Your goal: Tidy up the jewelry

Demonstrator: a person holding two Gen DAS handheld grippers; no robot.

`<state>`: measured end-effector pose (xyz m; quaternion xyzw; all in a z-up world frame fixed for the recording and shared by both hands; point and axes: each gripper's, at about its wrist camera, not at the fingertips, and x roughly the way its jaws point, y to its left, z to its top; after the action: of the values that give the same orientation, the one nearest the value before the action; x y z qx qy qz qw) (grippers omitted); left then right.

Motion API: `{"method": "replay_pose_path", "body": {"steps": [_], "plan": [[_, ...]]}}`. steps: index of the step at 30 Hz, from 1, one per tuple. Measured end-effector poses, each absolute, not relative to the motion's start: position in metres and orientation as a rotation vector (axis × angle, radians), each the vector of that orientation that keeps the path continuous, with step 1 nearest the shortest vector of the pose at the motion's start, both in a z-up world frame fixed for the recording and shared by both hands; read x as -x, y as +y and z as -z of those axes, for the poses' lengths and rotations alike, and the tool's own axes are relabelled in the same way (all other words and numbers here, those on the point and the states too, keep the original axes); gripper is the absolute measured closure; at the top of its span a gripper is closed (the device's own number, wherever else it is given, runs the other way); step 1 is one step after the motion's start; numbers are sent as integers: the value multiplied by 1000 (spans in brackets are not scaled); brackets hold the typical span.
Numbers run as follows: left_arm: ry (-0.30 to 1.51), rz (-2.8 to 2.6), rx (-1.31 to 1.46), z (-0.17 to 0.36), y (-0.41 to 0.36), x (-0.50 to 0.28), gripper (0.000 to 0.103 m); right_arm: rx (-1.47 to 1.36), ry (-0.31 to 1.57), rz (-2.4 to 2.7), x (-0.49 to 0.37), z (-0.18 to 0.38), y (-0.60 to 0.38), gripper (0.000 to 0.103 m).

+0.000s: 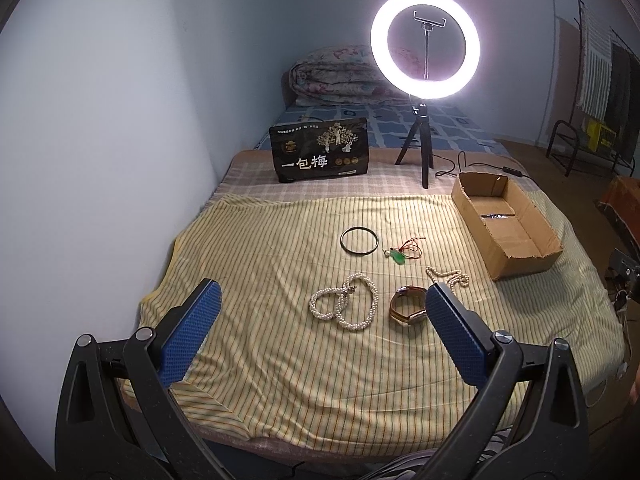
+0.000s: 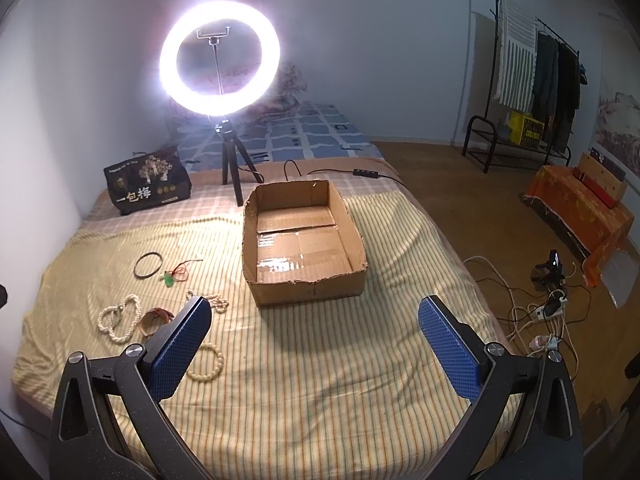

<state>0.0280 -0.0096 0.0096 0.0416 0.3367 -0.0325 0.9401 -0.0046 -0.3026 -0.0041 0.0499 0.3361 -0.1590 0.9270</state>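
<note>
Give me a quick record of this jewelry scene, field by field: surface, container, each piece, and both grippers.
surface: striped yellow sheet on a bed
container: open cardboard box, no jewelry visible inside
dark bangle: lies flat on the sheet
jade pendant: on a red cord, beside the bangle
pearl necklace: looped on the sheet
watch: beside the pearl necklace
bead bracelet: by the right gripper's left finger
left gripper: open, holding nothing
right gripper: open, holding nothing
</note>
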Motion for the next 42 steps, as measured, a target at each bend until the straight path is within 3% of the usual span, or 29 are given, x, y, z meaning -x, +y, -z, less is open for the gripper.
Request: {"method": "replay_pose_path", "body": {"steps": [28, 36, 42], "plan": [[709, 86, -124, 15, 2, -52, 0, -46, 700, 302, -15, 8, -283, 0], [753, 76, -126, 32, 22, -64, 0, 122, 679, 221, -21, 25, -272, 0], [785, 47, -128, 48, 35, -73, 0, 145, 806, 127, -37, 48, -272, 0]]}}
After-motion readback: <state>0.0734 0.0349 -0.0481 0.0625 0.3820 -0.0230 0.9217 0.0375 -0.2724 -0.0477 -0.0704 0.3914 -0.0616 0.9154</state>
